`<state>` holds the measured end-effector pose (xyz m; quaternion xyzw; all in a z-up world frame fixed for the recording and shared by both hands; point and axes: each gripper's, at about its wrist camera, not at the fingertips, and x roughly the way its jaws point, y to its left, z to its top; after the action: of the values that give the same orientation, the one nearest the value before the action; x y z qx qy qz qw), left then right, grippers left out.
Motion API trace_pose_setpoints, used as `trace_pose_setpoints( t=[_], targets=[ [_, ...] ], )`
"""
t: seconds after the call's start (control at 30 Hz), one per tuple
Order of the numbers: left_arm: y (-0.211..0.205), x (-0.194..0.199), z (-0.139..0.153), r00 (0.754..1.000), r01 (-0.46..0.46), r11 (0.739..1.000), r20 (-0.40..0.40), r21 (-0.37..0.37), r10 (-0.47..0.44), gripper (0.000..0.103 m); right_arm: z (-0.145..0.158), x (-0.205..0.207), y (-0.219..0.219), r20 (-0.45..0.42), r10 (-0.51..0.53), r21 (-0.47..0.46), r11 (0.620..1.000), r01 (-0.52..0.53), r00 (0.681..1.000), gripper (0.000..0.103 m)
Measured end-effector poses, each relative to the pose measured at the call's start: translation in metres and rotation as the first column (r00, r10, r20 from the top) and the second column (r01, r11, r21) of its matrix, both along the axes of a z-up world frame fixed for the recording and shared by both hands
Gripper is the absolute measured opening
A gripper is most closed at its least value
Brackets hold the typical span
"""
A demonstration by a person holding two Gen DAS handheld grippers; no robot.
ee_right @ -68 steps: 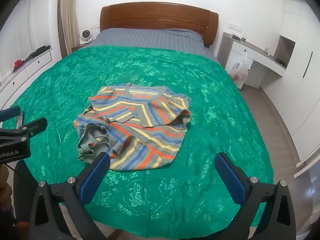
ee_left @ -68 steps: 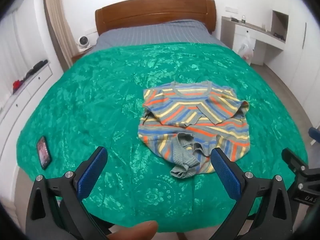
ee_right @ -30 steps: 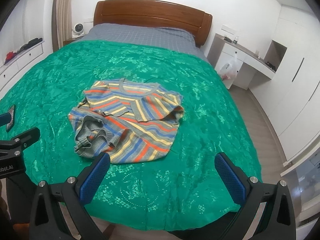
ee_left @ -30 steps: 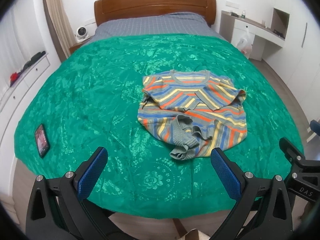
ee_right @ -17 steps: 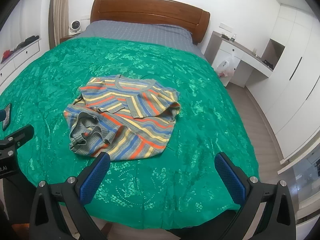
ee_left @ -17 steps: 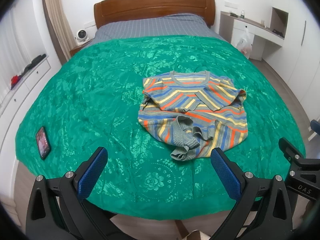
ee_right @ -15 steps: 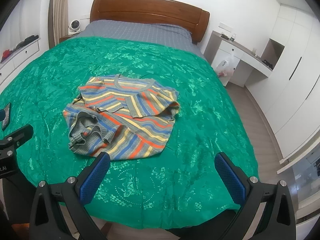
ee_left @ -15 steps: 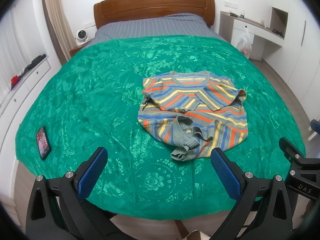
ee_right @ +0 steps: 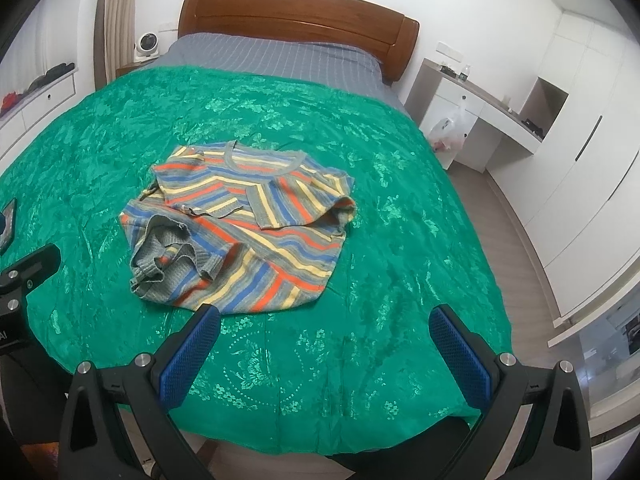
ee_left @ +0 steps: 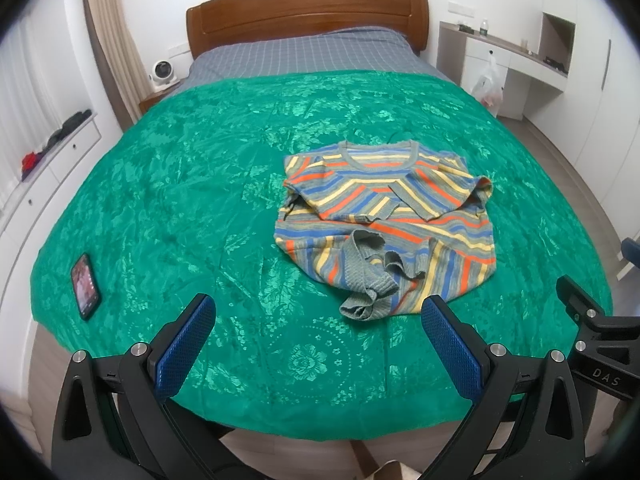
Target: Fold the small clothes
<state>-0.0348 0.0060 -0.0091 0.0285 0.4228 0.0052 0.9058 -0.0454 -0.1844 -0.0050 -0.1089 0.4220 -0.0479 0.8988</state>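
Observation:
A small striped knit sweater (ee_left: 384,216) (ee_right: 244,224) lies on the green bedspread (ee_left: 192,184) (ee_right: 400,216), sleeves folded across its chest and its grey ribbed hem bunched up at the near left corner. My left gripper (ee_left: 316,332) hangs open above the foot of the bed, short of the sweater, nothing between its blue pads. Further right, my right gripper (ee_right: 326,338) is open too, just short of the sweater's near right hem. Each gripper's black body shows at the edge of the other's view.
A phone (ee_left: 84,286) lies on the bedspread near its left edge. A wooden headboard (ee_left: 308,8) and grey sheet are at the far end. White drawers (ee_left: 52,148) run along the left, a desk (ee_right: 480,108) with a hanging plastic bag on the right.
Both grippers have drifted slightly, the left back a little from the bed, the right swinging rightward. The sweater has not moved, and both grippers stay open.

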Motion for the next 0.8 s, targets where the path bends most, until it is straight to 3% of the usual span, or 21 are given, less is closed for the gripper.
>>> trace_pose_setpoints(
  t=[0.8],
  targets=[
    [-0.0060,-0.0011,-0.0086,1.000,0.013,1.000,-0.002,-0.004,-0.013,0.103,-0.0026,0.0020,-0.0049,-0.011,-0.013,-0.007,1.000,0.013,1.000,0.103]
  ],
)
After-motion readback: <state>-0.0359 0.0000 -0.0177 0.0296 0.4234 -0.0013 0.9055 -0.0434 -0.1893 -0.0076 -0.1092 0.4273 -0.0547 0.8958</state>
